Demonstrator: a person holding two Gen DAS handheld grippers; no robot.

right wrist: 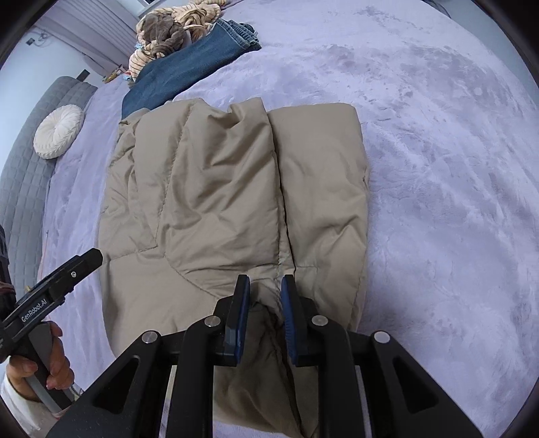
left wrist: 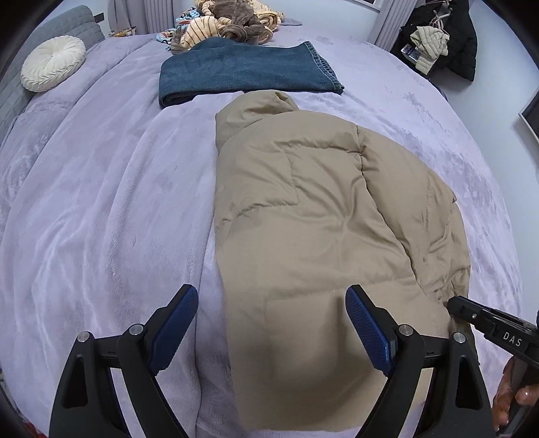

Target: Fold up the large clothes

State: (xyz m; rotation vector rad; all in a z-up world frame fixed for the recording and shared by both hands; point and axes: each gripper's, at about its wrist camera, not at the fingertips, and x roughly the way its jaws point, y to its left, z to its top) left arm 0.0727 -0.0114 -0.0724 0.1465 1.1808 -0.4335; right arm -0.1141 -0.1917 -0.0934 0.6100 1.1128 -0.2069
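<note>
bed (left wrist: 101,209): lilac plush cover, grey quilted headboard along left edge | tan puffer jacket (left wrist: 320,219): flat at the near edge | folded jeans (left wrist: 242,72): just beyond jacket | round cream cushion (left wrist: 52,64): against headboard | striped and brown clothes heap (left wrist: 232,22): far edge

This is looking like a bedroom in a home: a wide bed (left wrist: 101,188) is lying under a soft lilac blanket, backed by a grey quilted headboard (left wrist: 64,23) with a round cream cushion (left wrist: 53,63) resting against it. Folded jeans (left wrist: 246,70) and a heap of striped and brown clothes (left wrist: 232,20) are sitting further up the bed, while dark coats (left wrist: 448,40) are hanging by the curtains (pale, pleated ones) (left wrist: 387,23) in the corner.
</note>
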